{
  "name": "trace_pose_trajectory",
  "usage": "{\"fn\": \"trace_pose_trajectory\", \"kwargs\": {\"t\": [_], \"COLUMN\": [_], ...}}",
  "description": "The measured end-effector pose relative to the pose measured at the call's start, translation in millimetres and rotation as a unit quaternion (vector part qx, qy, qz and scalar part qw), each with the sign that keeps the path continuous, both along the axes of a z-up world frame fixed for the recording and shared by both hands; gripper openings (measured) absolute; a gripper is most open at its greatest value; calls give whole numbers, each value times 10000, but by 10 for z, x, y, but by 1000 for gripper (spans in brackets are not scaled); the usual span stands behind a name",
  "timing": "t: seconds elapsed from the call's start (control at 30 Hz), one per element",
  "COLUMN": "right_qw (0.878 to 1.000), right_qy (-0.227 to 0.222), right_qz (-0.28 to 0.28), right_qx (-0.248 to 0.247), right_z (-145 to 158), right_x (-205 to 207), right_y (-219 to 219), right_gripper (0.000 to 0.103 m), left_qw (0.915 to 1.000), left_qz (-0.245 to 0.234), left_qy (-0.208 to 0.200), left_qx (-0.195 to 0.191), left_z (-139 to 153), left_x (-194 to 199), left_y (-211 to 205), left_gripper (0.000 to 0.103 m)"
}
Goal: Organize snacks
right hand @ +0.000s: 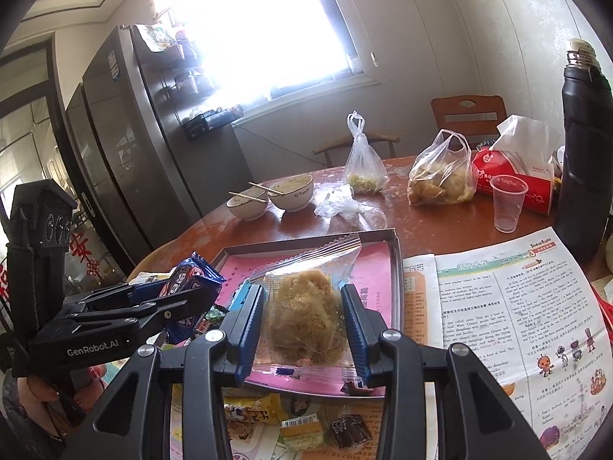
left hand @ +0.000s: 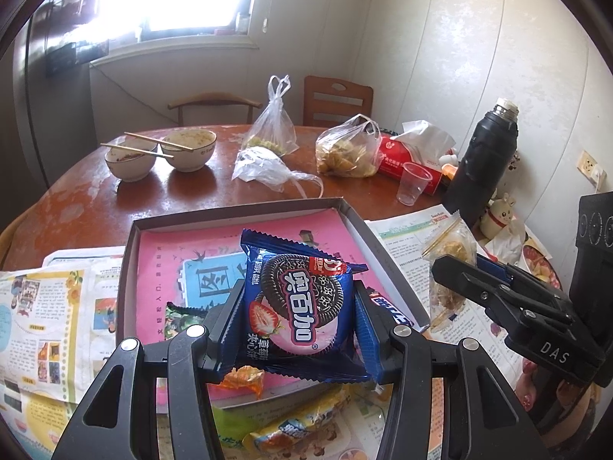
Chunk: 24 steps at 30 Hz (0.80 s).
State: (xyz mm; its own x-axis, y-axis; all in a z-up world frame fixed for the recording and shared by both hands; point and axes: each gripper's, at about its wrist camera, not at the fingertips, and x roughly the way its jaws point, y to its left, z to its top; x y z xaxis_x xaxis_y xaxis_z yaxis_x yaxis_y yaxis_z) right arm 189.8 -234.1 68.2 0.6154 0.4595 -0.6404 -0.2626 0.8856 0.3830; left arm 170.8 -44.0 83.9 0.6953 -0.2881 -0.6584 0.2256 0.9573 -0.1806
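Observation:
My left gripper (left hand: 297, 291) is shut on a blue Oreo packet (left hand: 299, 306), held upright over a shallow box (left hand: 237, 214) with a pink lining. Inside the box lie a green packet (left hand: 184, 316), an orange wrapper (left hand: 245, 377) and a blue bar (left hand: 390, 306). My right gripper (right hand: 302, 295) is shut on a clear packet (right hand: 302, 314) of brown crumbly cake, above the box's (right hand: 268, 247) near edge. Each gripper shows in the other's view: the right gripper (left hand: 452, 268) at the right, the left gripper (right hand: 180, 299) at the left. Loose snacks (right hand: 302, 427) lie on the paper in front of the box.
Newspapers (left hand: 49, 306) cover the near table around the box. Behind the box stand two bowls with chopsticks (left hand: 187, 147), plastic bags (left hand: 345, 149), a red tissue pack (left hand: 406, 153), a clear cup (left hand: 413, 184) and a black thermos (left hand: 482, 161). Chairs stand behind the table.

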Motion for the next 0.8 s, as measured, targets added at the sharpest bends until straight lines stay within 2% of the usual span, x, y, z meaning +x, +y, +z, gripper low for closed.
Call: {"fn": "trace_pose_trajectory", "kwargs": {"t": [0.8], "right_qw": [9991], "right_qy": [324], "right_qz": [-233], "right_qx": [-146], "right_z": [-375], "right_x": [206], "right_y": [-50], "right_gripper": [41], "left_qw": [9986], "left_qz": [-58], "left_qy": [529], "left_qx": [75], "left_z": [-388], "left_x": [314], "left_y": [-144], "left_gripper": [53]}}
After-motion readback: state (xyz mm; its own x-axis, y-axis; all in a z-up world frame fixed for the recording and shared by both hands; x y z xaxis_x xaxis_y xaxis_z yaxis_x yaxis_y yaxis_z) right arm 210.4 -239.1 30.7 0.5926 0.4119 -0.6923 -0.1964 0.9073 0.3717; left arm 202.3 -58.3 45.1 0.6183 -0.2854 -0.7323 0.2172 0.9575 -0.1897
